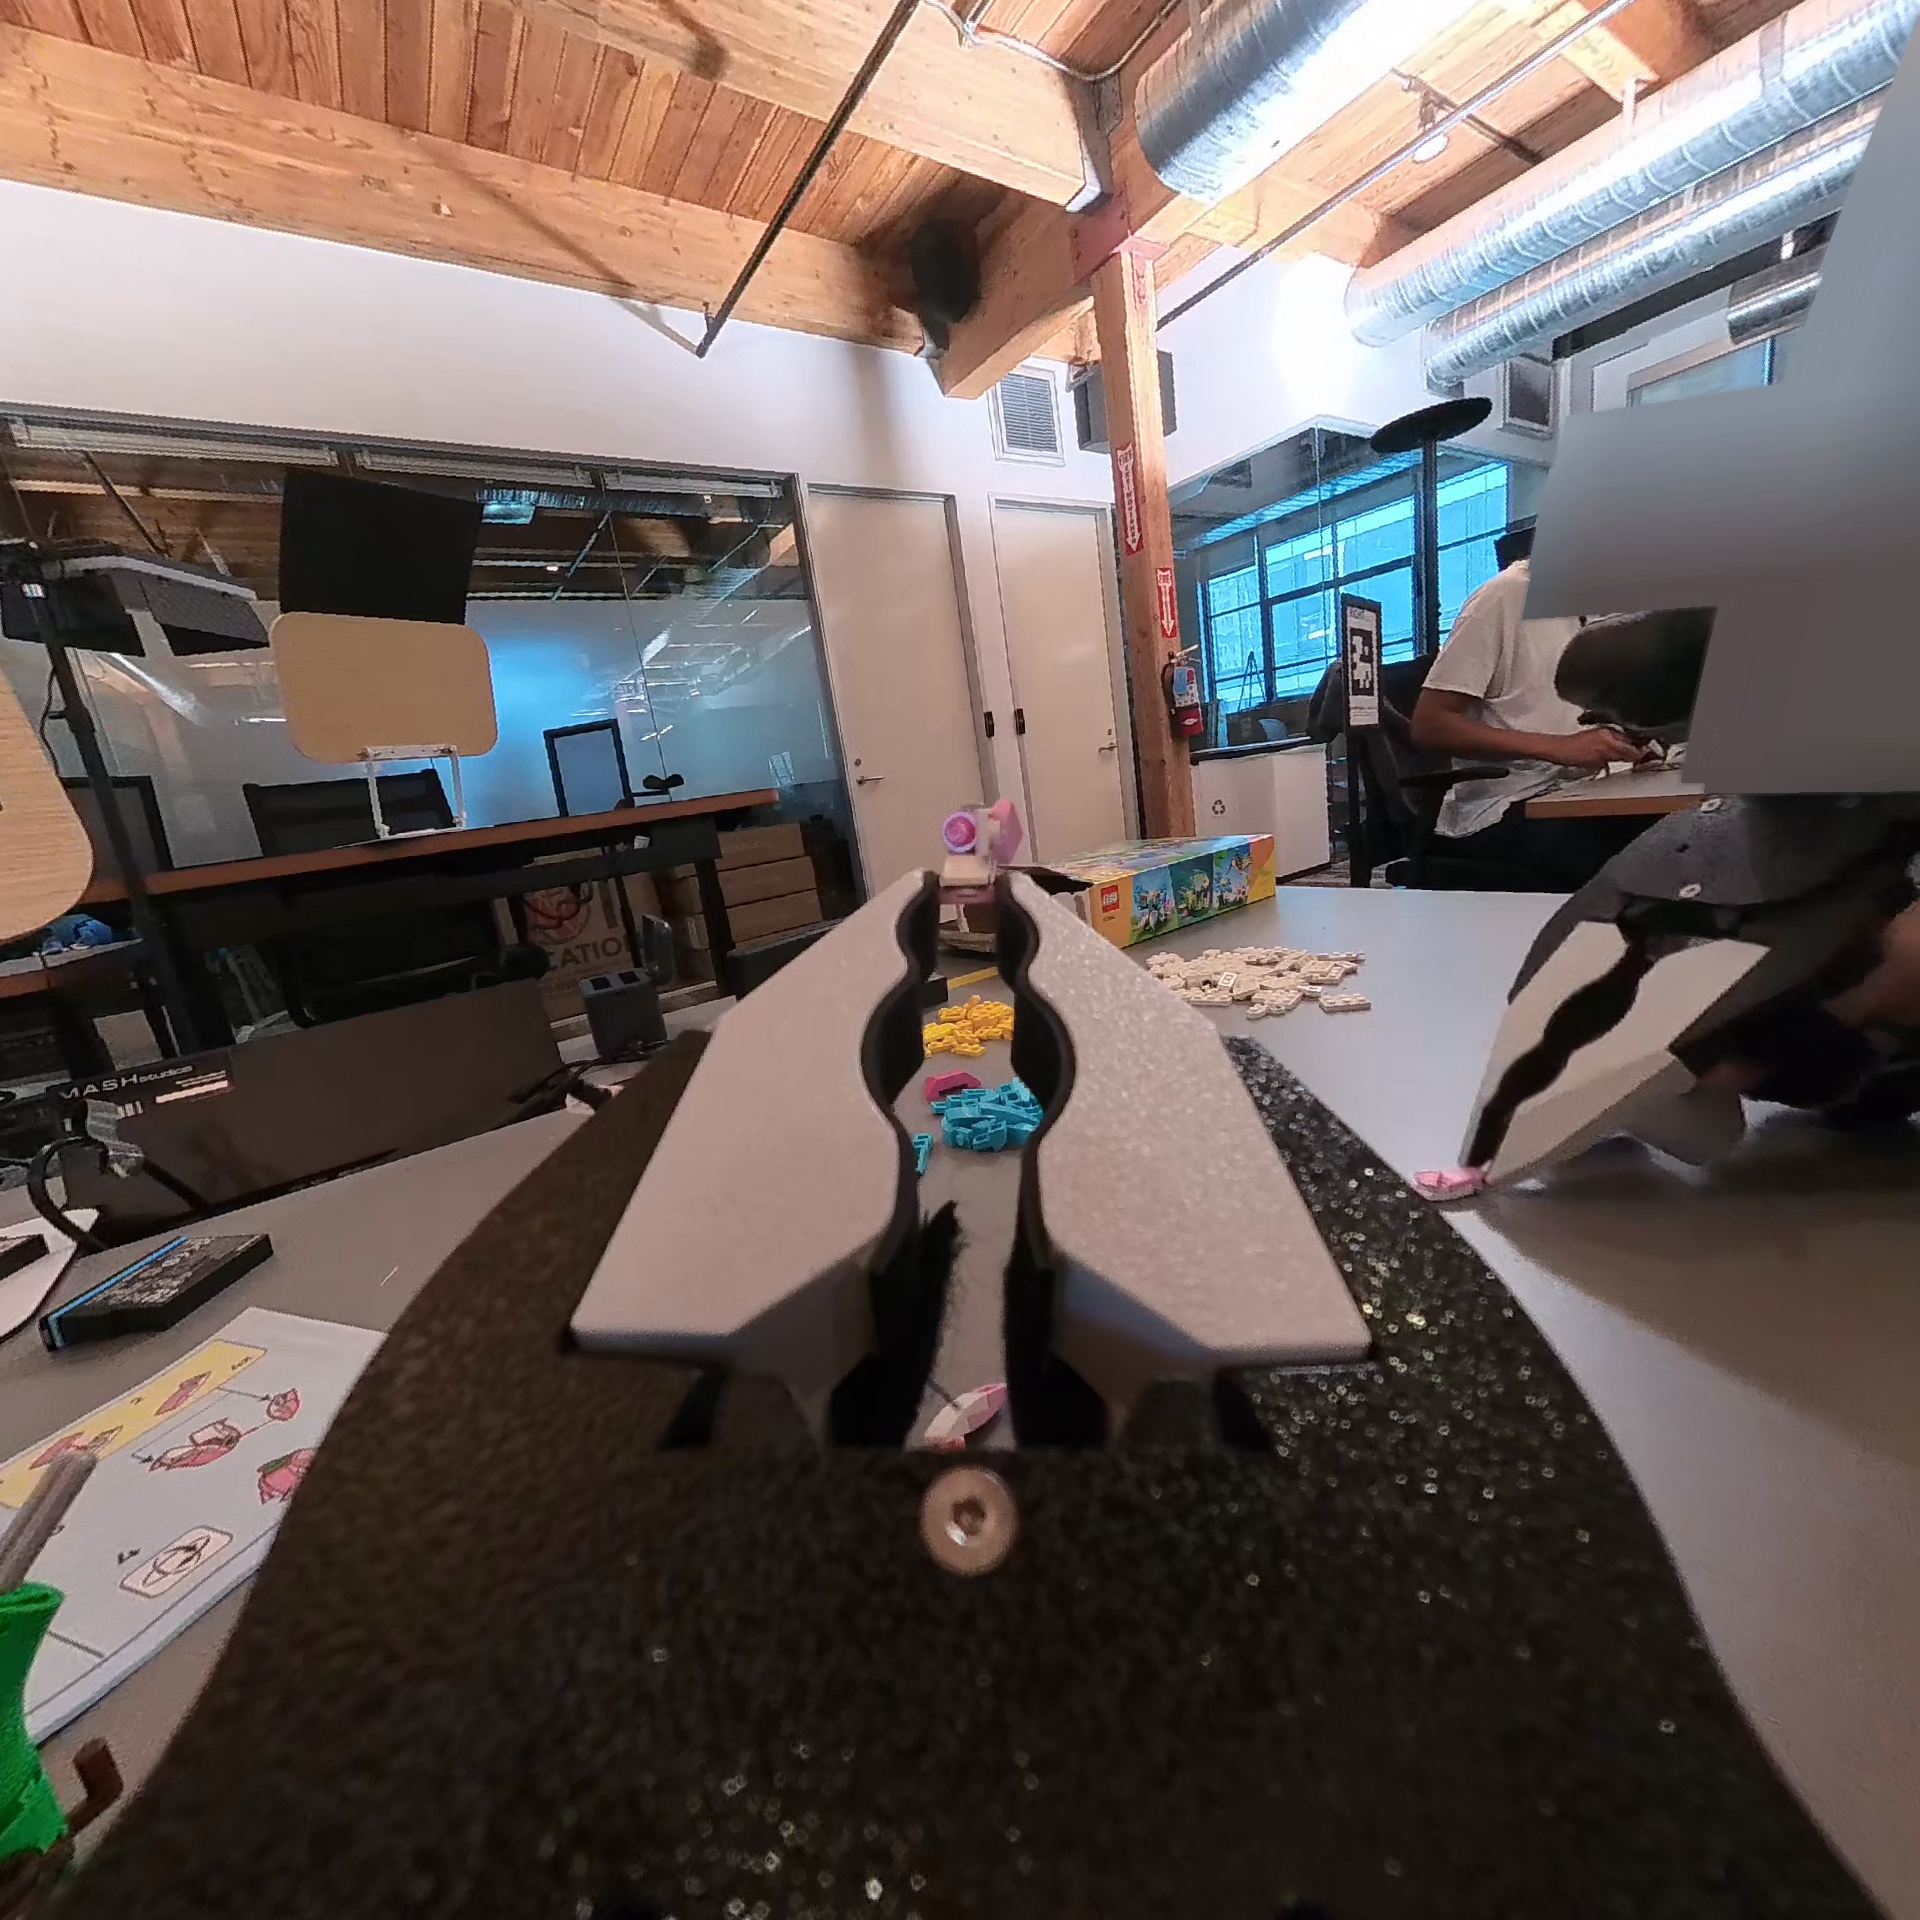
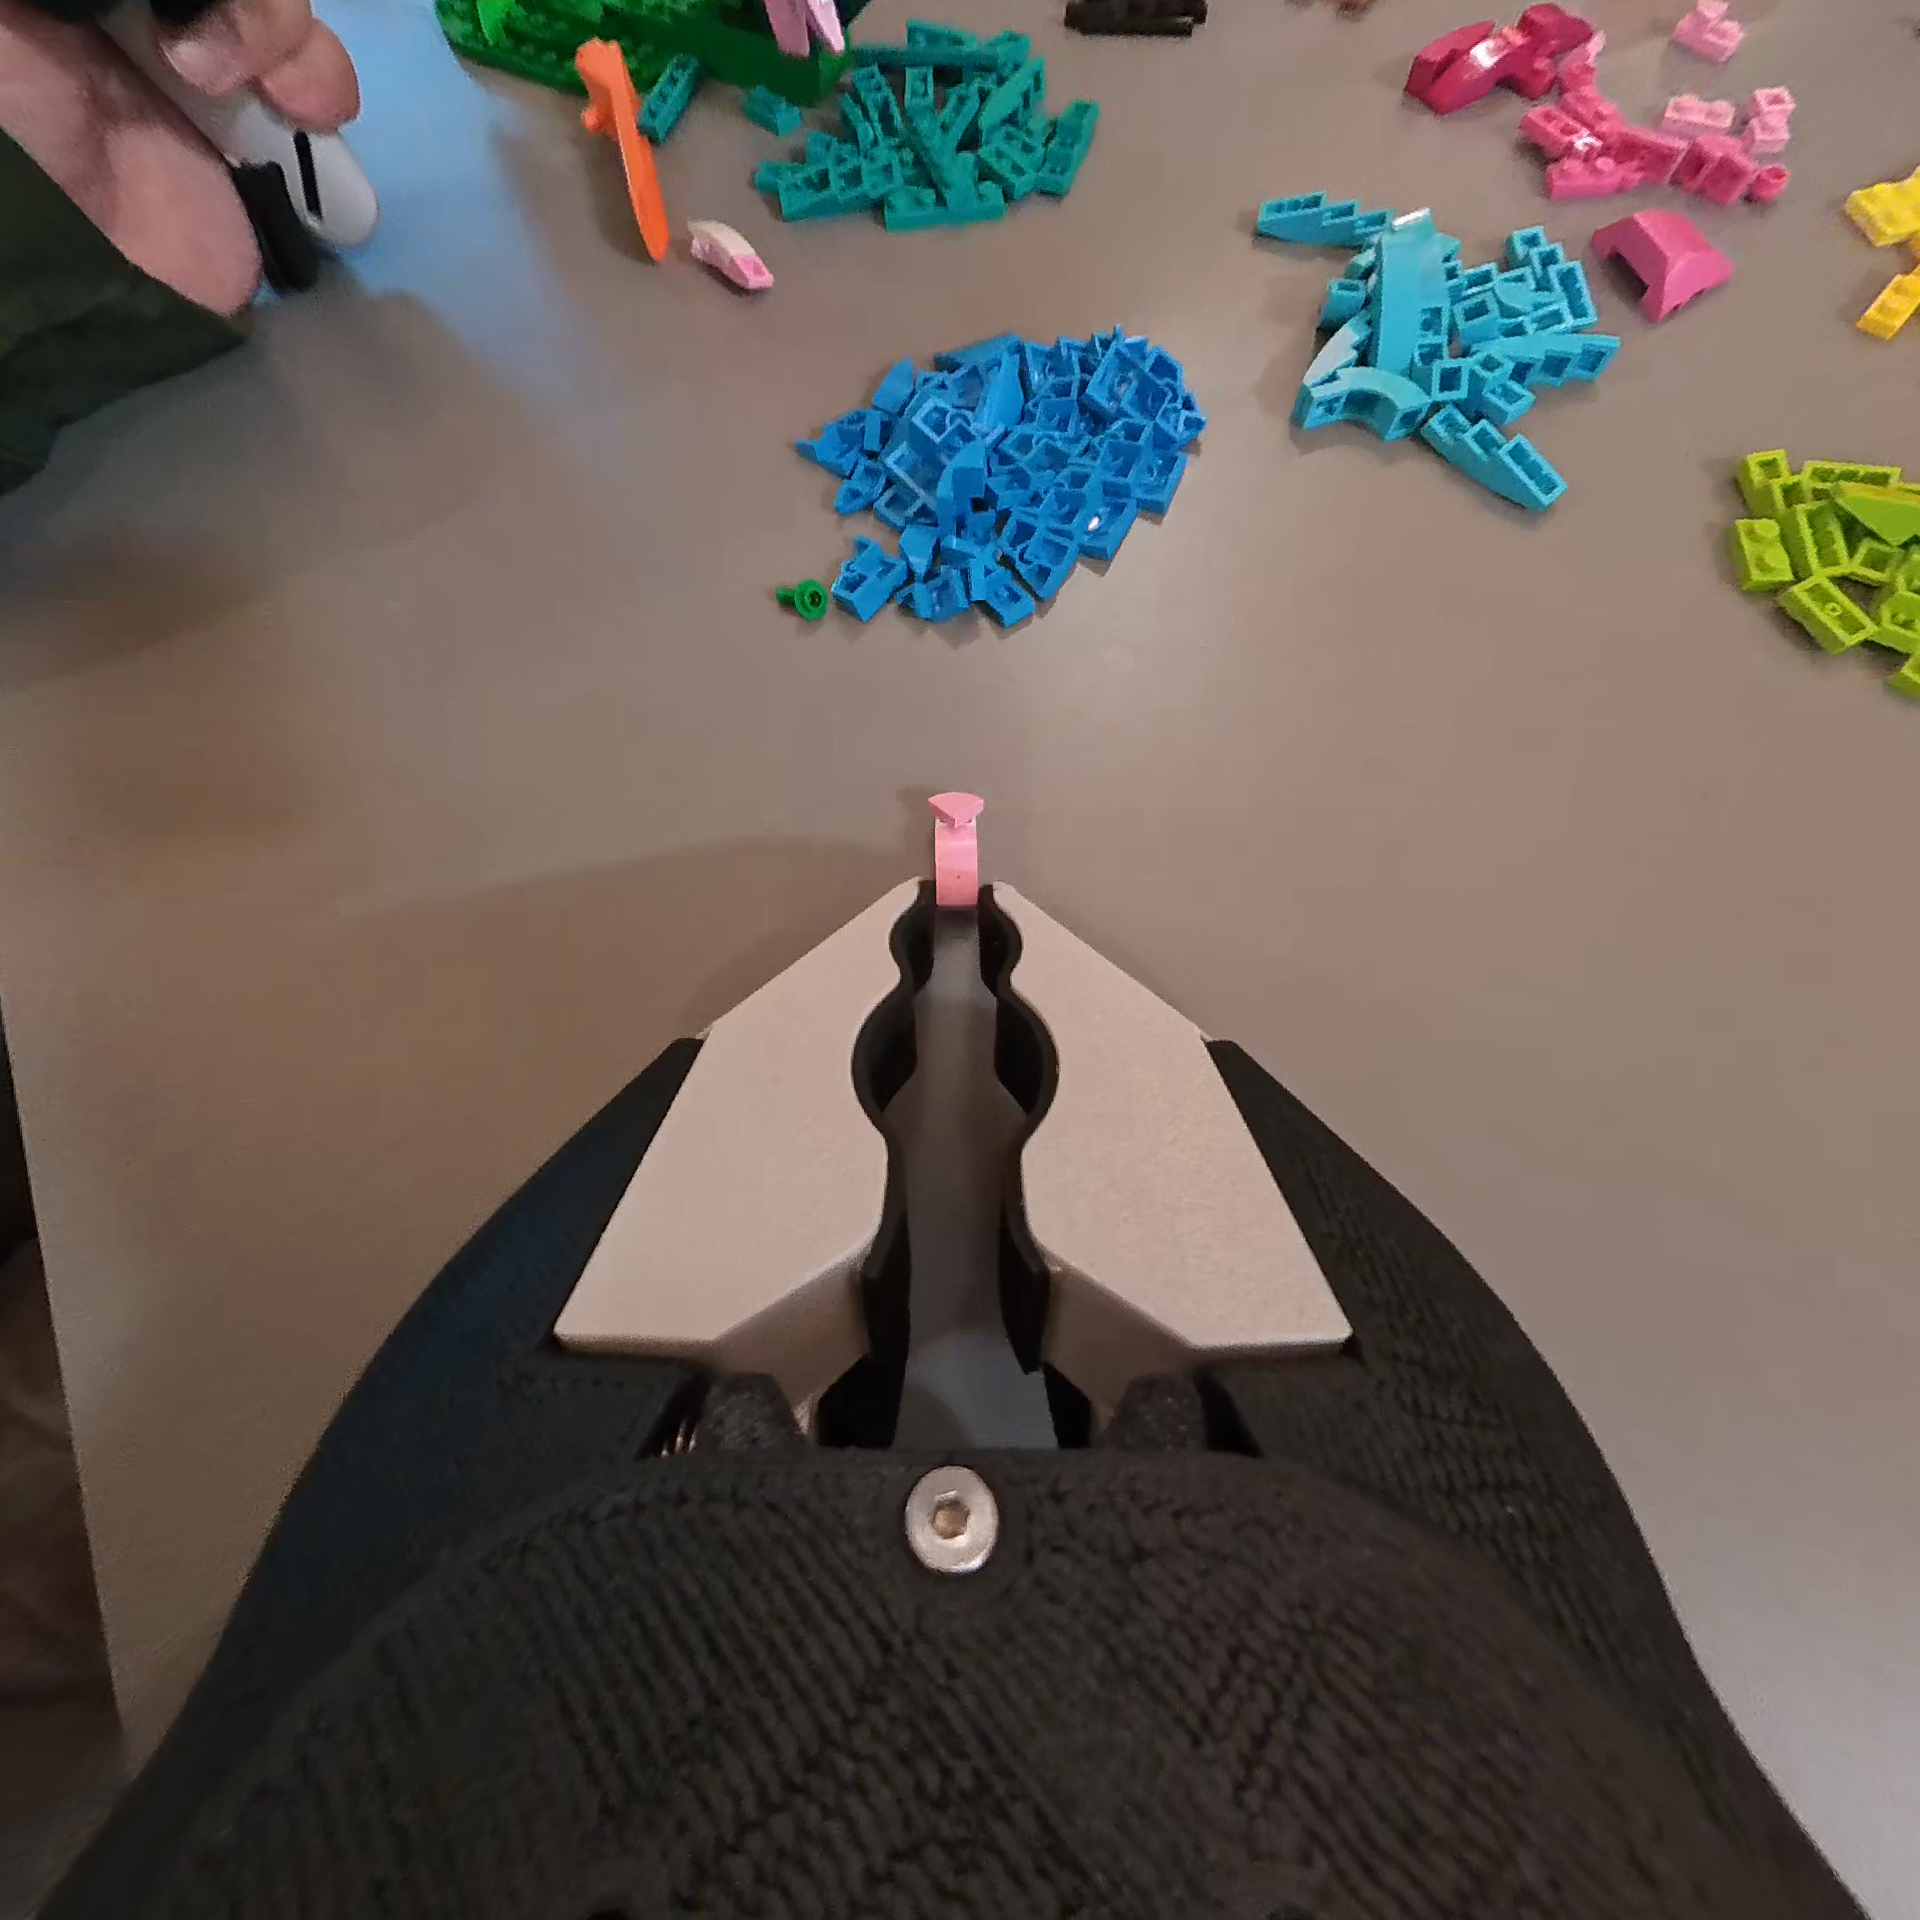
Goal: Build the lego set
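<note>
My left gripper (image 1: 966, 885) is shut on a small pink and white lego assembly (image 1: 977, 847) with a round pink stud, held above the grey table (image 1: 1455, 1039). My right gripper (image 2: 956, 891) is shut on a small light pink piece (image 2: 954, 847) that sticks out past its tips, low over the table (image 2: 1351, 831). In the left wrist view the right gripper (image 1: 1481, 1162) points down at the right, with the pink piece (image 1: 1449, 1179) at the table surface. A pink and white curved piece (image 2: 730, 252) lies loose near an orange lego tool (image 2: 623, 145).
Sorted piles lie ahead: blue (image 2: 1008, 468), teal (image 2: 935, 135), light blue (image 2: 1444, 343), magenta (image 2: 1642, 135), lime (image 2: 1839, 551), white (image 1: 1257, 977), yellow (image 1: 971, 1023). A green build (image 2: 623, 42), the lego box (image 1: 1174, 883) and an instruction booklet (image 1: 156, 1455) are around. A hand (image 2: 156, 135) is top left.
</note>
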`<state>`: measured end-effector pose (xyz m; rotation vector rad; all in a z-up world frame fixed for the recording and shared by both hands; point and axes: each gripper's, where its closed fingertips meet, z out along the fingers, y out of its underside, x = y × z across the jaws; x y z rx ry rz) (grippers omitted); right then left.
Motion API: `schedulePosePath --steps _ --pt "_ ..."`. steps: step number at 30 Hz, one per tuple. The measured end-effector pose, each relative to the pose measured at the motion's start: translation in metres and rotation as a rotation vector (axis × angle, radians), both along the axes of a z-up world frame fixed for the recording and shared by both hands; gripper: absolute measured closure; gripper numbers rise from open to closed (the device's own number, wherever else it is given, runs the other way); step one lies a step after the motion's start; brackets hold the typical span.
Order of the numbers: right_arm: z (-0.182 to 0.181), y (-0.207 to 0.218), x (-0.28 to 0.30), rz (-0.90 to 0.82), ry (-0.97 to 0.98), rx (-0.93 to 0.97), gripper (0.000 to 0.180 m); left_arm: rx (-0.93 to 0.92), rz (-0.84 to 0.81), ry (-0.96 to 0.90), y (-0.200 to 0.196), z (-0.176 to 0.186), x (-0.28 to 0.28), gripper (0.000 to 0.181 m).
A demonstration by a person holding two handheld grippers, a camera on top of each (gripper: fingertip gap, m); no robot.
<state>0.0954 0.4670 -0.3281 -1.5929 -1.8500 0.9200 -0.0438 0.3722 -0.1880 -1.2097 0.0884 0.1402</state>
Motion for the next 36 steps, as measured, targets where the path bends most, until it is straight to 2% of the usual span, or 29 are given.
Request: schedulePosePath --steps 1,9,36 --pt "-0.0008 -0.0002 0.0000 0.002 -0.004 0.006 0.173 0.000 0.000 0.000 0.0000 0.0000 0.0000 0.173" --pt "-0.0009 0.0003 -0.0002 -0.003 -0.005 0.000 0.166 0.001 -0.005 -0.001 0.0000 0.0001 0.0006 0.173" --pt "-0.0006 0.0040 -0.0006 -0.028 -0.003 0.000 0.160 0.003 -0.013 -0.011 -0.0011 0.0001 0.0015 0.173"
